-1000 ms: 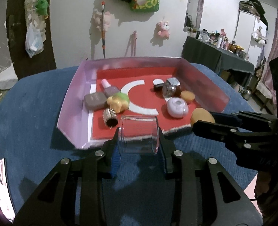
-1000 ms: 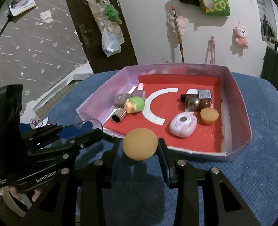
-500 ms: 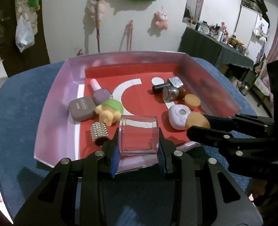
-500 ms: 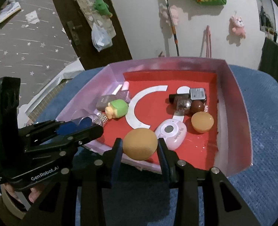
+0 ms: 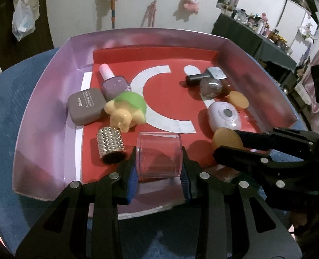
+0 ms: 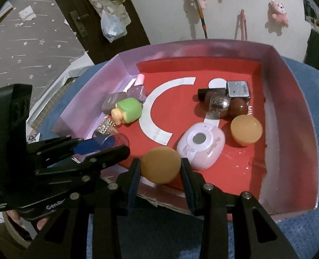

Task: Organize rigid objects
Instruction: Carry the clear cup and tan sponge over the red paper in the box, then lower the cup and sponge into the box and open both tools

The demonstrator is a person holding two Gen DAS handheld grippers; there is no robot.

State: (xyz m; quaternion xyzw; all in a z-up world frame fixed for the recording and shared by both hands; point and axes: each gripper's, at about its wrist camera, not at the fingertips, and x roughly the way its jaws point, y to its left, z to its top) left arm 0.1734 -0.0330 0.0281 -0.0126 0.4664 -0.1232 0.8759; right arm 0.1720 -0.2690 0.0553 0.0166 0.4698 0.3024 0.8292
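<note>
Left gripper (image 5: 159, 171) tilts steeply down over the near edge of the pink-walled tray (image 5: 40, 99), its blue pads clamped on a clear plastic cup (image 5: 159, 154) lying on its side (open mouth facing away). Right gripper (image 6: 160, 172), angled down likewise just beside it, pinches an orange round cap (image 6: 160, 165) above the tray's red floor, near a pale pink oval case (image 6: 200, 146). A studded silver tube (image 5: 110, 147) lies just left of the cup.
</note>
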